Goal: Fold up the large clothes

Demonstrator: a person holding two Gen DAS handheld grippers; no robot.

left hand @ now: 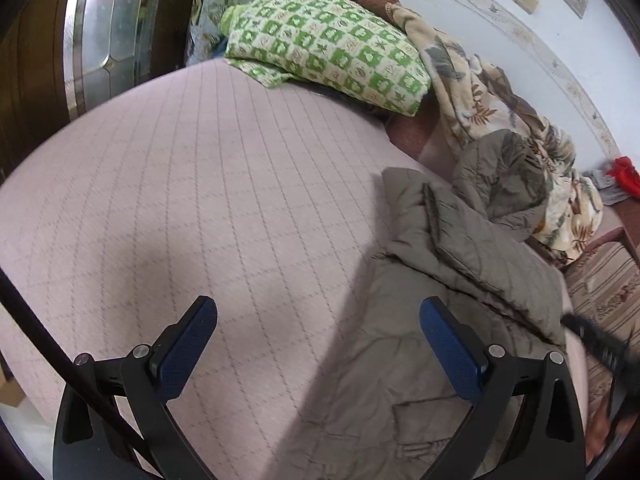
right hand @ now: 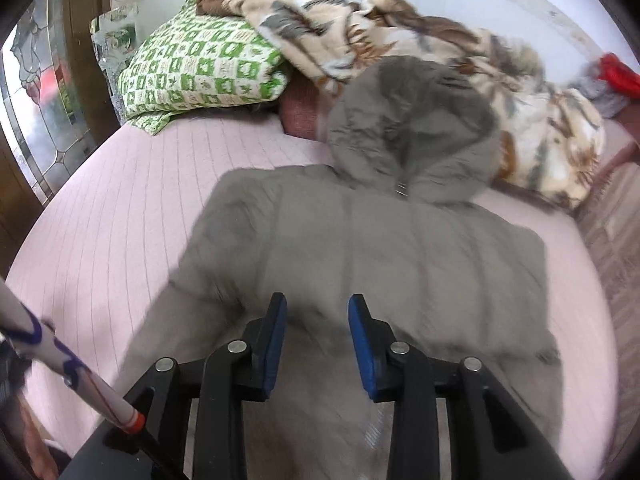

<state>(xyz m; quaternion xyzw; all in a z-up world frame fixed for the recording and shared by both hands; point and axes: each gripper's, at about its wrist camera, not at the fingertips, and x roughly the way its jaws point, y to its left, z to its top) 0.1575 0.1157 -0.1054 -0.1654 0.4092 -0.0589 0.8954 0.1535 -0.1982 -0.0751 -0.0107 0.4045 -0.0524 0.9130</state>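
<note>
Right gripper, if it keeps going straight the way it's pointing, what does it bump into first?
Probably the grey puffy coat. The right gripper has its jaws open, with the coat's body right ahead, and its hood further on. Depth is hard to judge.

We held our left claw (left hand: 318, 344) with its two blue-padded fingers (left hand: 186, 354) spread wide apart, nothing between them, the black arms of the frame splayed outward at the bottom of the left wrist view. Our right claw (right hand: 317, 340) had its fingers (right hand: 276, 344) much closer together, a narrow gap showing between the blue pads, and nothing pinched in that gap. The right wrist view was blurred, so we could not tell whether its fingertips touched anything beneath them. In the left wrist view, part of the right claw showed as a dark blur at the right edge.
</note>
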